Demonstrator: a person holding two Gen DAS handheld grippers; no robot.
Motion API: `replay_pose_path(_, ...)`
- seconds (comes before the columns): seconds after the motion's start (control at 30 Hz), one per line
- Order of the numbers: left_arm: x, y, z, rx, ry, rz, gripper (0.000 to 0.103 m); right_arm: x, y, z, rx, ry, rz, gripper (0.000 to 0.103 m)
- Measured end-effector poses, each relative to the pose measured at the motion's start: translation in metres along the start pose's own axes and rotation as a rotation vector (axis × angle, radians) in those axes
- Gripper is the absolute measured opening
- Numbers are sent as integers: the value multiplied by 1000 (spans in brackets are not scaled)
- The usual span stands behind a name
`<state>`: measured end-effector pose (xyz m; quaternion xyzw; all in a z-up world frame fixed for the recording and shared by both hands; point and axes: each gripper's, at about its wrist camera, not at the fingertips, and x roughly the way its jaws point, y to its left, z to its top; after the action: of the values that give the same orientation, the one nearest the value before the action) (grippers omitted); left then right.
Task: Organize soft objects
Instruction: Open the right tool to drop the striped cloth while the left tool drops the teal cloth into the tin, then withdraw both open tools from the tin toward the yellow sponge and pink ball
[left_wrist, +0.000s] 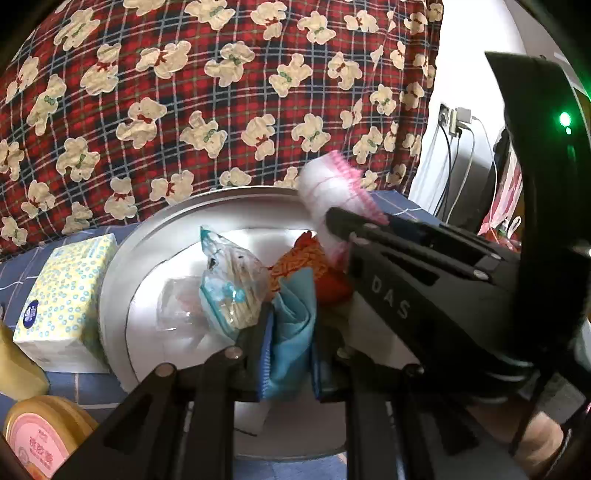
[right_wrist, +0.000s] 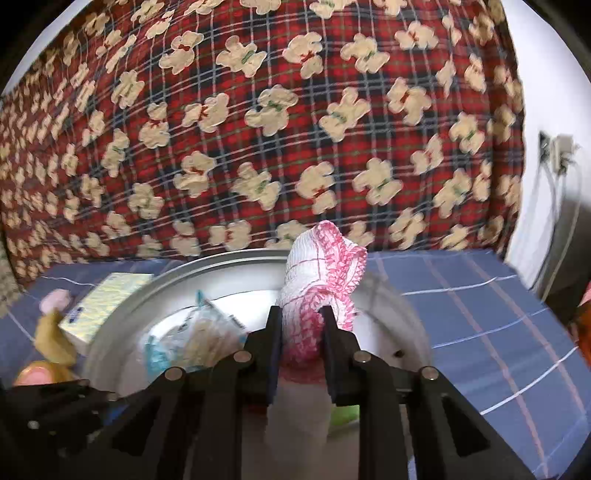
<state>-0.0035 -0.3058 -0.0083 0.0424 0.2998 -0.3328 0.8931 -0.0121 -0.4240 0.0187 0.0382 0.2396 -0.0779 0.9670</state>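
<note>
Already both claws carry cloth over the round metal basin (left_wrist: 122, 266), which sits on a bed with a blue checked sheet (right_wrist: 480, 314) in front of a red plaid quilt printed with bears (left_wrist: 184, 110). The left claw (left_wrist: 288, 332) is clamped on a folded blue cloth (left_wrist: 295, 317), held low over the near side of the basin. The right claw (right_wrist: 301, 328) is clamped on a white cloth with pink crocheted edging (right_wrist: 321, 273), bunched into a roll whose long axis runs along the fingers, its free frilled end pointing up and away toward the quilt. Judging by what lies inside, the sorting is partly done: an orange knitted piece (left_wrist: 303, 262) and a crinkly plastic packet (left_wrist: 229, 284) rest in the basin, and something green shows beneath the right claw, though it is too hidden to name. Both held cloths are not yet released. Outside the basin, to its left, a yellow-patterned tissue pack (left_wrist: 66, 295) stands just beside the rim, with a round pink-lidded tin (left_wrist: 40, 443) and a yellowish soft item nearer the camera, possibly waiting their turn.
</note>
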Motion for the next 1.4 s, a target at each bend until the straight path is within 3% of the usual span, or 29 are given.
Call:
replay_pose_path(0.1,4,-4,0,6,9,-1,28,-2,3,0,6,4,56,27)
replay_pose_path(0.13,5,-6,0,15,13,-2,48,-1,3,0,10,11,75,31)
replay_pose_path(0.17,5,-9,0,24,15,0,69,-1,4,0,15,19,92,40)
replay_pose_path(0.2,5,-11,0,32,12,3,75,-1,3,1,23,28,117,47)
replay_pose_path(0.27,0,-15,-1,49,-10,32,95,-8,-2,1,62,-8,135,76)
replay_pose_path(0.33,-4,-12,-2,32,-37,73,103,-15,-7,0,105,-57,143,86)
replay_pose_path(0.47,-5,2,-2,-43,-46,75,103,-18,-14,-1,145,-77,110,86)
replay_pose_path(0.87,-16,8,-5,-67,-85,65,103,-43,-26,-4,185,-197,-30,86)
replay_pose_path(1.13,-35,12,-6,-18,-170,164,103,-61,-13,-7,109,-308,-160,86)
replay_pose_path(1.4,-40,13,-7,15,-183,229,103,-75,-20,-12,184,-375,-240,86)
